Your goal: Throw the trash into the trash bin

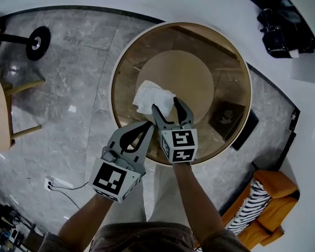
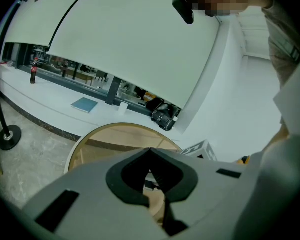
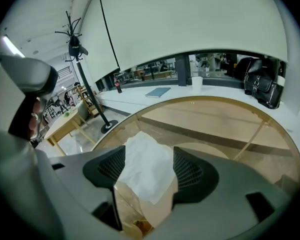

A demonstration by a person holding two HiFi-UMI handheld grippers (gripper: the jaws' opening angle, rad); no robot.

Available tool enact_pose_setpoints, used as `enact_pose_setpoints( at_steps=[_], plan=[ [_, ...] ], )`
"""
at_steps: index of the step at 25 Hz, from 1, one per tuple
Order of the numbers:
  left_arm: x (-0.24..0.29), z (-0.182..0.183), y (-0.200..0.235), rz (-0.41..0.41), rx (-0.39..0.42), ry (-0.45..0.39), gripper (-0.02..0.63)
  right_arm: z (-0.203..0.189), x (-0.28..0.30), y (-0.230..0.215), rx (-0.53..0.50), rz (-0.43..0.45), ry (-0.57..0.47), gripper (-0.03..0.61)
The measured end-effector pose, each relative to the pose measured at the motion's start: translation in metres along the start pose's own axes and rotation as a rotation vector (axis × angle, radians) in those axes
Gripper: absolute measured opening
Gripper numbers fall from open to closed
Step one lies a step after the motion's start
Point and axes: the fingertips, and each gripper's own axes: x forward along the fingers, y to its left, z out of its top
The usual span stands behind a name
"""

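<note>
Crumpled tissue (image 1: 151,96) between right gripper (image 1: 166,104) jaws (spread wide)

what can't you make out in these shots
- Bin: in no view.
- Tissue, near edge: head view, covered by the right tool.
- Whether the tissue touches that tool: right gripper view, the tissue lies between open jaws and contact is unclear.
- Dark thing under the table: head view, dimmed by the glass.
- Bottle label: left gripper view, too small.
- Table's near part: left gripper view, hidden by the left tool.
</note>
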Motion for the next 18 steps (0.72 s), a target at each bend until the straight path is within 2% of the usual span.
enact_pose_setpoints(
  at_steps=[5, 12, 14, 18],
  plan=[
    [0.003, -0.01, 0.006, 0.006, -0.004, 0.019, 0.018, -0.021, 0.016, -0.009, -0.003, -0.016, 0.047, 0.304],
    [0.007, -0.015, 0.001, 0.004, -0.005, 0.032, 0.018, -0.027, 0.018, -0.013, -0.011, -0.032, 0.06, 0.294],
    [0.009, -0.015, -0.003, -0.007, 0.0, 0.037, 0.018, -0.027, 0.017, -0.019, -0.023, -0.049, 0.065, 0.248],
    [0.014, -0.015, -0.006, -0.002, -0.008, 0.039, 0.018, -0.029, 0.016, -0.034, -0.035, -0.078, 0.083, 0.072]
  ],
)
